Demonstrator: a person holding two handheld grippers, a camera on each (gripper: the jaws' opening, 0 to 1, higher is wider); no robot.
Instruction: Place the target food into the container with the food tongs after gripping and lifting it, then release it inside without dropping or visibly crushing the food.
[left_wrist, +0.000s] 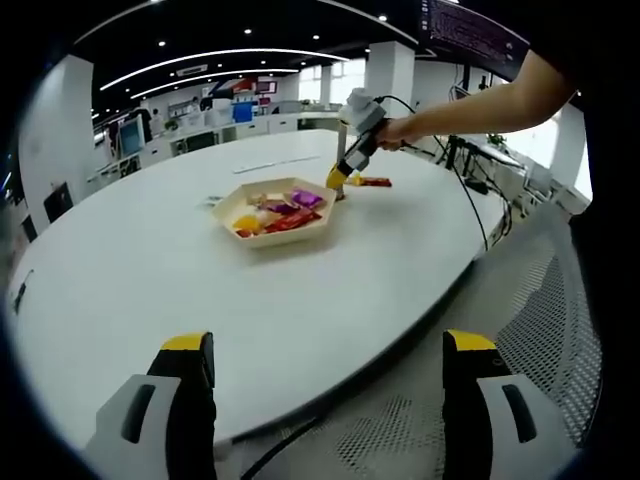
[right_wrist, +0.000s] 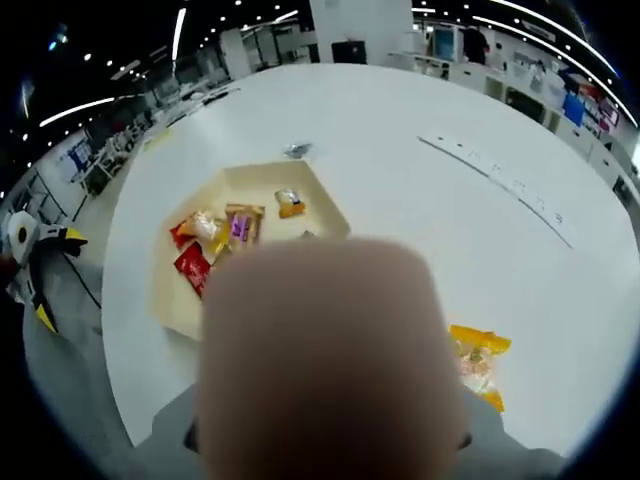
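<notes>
A pale hexagonal tray (left_wrist: 232, 213) of wrapped snacks sits mid-table; it is also in the right gripper view (right_wrist: 165, 300). An orange-yellow snack packet (left_wrist: 373, 182) lies on the table just beyond it (right_wrist: 478, 360). A person's hand holds my right gripper (left_wrist: 340, 180) over the tray's far edge, yellow tips close together. In the right gripper view a blurred beige shape (right_wrist: 320, 360) near the lens hides the jaws. My left gripper (left_wrist: 328, 345) hangs open and empty off the table's near edge, and is also at the left of the right gripper view (right_wrist: 58, 278).
The white oval table (left_wrist: 150, 270) stretches left and far. A paper strip (right_wrist: 500, 180) and a small wrapper (right_wrist: 297, 151) lie on it. Cables (left_wrist: 470, 190) trail off the right edge. Grey patterned floor (left_wrist: 540, 320) lies below. Office desks stand behind.
</notes>
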